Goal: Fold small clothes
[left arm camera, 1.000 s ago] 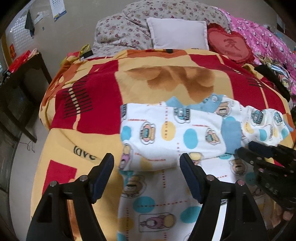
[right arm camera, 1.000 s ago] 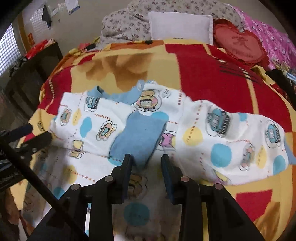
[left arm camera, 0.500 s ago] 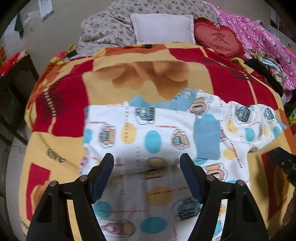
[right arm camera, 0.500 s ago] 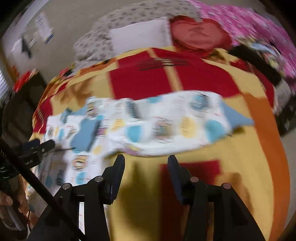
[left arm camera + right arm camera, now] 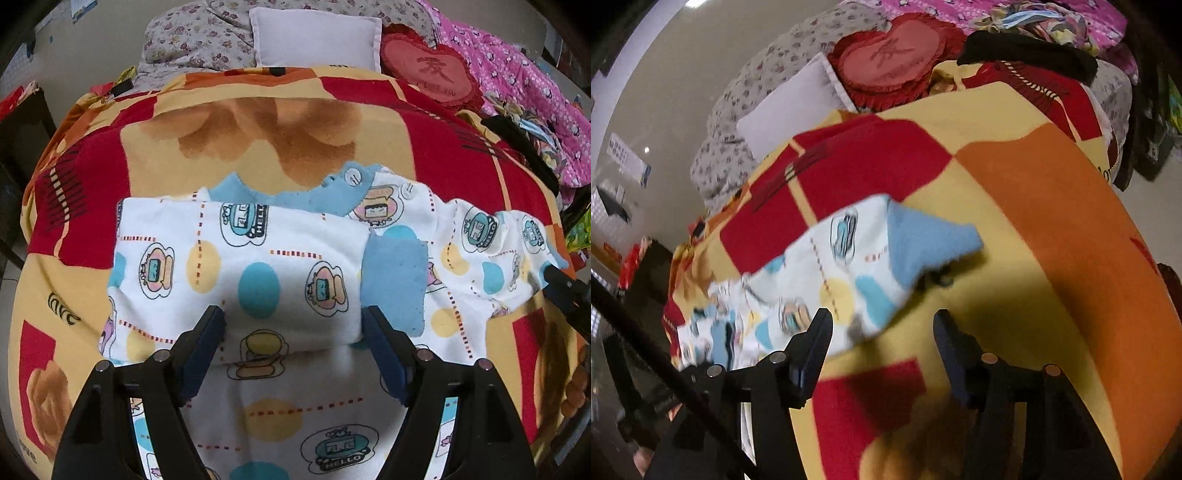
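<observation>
Bed w/ blanket point(image 5: 85, 280) in red, yellow, orange blocks; brown print patch near its far end. Baby top point(image 5: 280, 266), white w/ cartoon print and blue trim, lies spread across blanket middle, one sleeve point(image 5: 886, 251) out toward right side, blue cuff at its end.

L gripper point(image 5: 293, 328) hovers over the top's body, fingers wide, nothing between them. R gripper point(image 5: 882, 332) is low by the sleeve end, fingers wide, empty; left finger overlaps sleeve edge in view, contact unclear (blur).

Head of bed: white pillow point(image 5: 314, 37), red heart cushion point(image 5: 432, 74), floral quilt point(image 5: 192, 40), pink quilt point(image 5: 517, 55). Pale wall point(image 5: 683, 92) behind, papers stuck on it. Dark furniture at left edge.
</observation>
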A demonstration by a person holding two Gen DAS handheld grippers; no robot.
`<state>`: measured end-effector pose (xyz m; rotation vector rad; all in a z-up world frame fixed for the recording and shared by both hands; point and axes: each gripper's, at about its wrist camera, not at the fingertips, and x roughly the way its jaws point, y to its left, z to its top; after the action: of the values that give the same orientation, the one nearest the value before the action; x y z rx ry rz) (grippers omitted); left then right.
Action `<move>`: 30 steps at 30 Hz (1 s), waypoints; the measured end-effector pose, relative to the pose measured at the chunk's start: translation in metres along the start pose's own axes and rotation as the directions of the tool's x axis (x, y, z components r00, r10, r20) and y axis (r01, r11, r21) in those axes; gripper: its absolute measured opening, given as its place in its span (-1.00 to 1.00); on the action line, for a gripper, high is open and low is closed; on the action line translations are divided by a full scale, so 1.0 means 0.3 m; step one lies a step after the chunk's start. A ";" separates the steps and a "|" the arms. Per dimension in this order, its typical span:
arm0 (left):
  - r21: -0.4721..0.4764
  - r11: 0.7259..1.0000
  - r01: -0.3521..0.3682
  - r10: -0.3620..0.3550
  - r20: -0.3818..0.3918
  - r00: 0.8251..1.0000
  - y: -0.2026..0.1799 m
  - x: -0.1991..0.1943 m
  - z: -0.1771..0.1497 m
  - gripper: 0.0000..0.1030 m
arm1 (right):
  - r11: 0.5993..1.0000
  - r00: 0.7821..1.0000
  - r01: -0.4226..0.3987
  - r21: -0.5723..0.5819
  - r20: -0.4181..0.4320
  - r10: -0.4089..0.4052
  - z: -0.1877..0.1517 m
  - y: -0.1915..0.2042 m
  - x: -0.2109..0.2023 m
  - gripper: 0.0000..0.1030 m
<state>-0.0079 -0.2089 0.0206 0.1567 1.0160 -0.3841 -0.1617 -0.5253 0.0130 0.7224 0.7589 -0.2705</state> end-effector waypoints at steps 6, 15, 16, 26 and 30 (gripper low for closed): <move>-0.018 1.000 -0.016 0.016 0.030 0.999 0.063 -0.069 0.012 0.49 | 0.999 0.997 -0.014 0.041 0.078 0.011 0.061 0.009 0.014 -0.79; -0.132 0.991 -0.032 0.049 0.127 0.991 0.310 -0.238 0.045 0.49 | 0.959 0.970 -0.099 -0.267 0.191 0.153 0.037 0.418 -0.161 -0.79; -0.147 0.988 -0.039 0.059 0.134 0.989 0.338 -0.249 0.046 0.49 | 0.942 0.968 -0.117 -0.314 0.176 0.179 0.011 0.488 -0.161 -0.78; -0.234 0.971 -0.055 0.079 0.093 0.993 0.483 -0.223 0.002 0.50 | 0.768 0.961 -0.274 -0.578 -0.204 0.189 -0.311 0.930 0.186 0.11; -0.210 0.976 -0.054 0.073 0.084 0.994 0.463 -0.204 -0.007 0.50 | 0.753 0.964 -0.265 -0.603 -0.160 0.211 -0.317 0.882 0.113 0.11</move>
<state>0.0151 -0.0655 0.0646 -0.0168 0.9523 -0.2232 -0.0643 -0.2662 0.0726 0.1889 0.7640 0.2494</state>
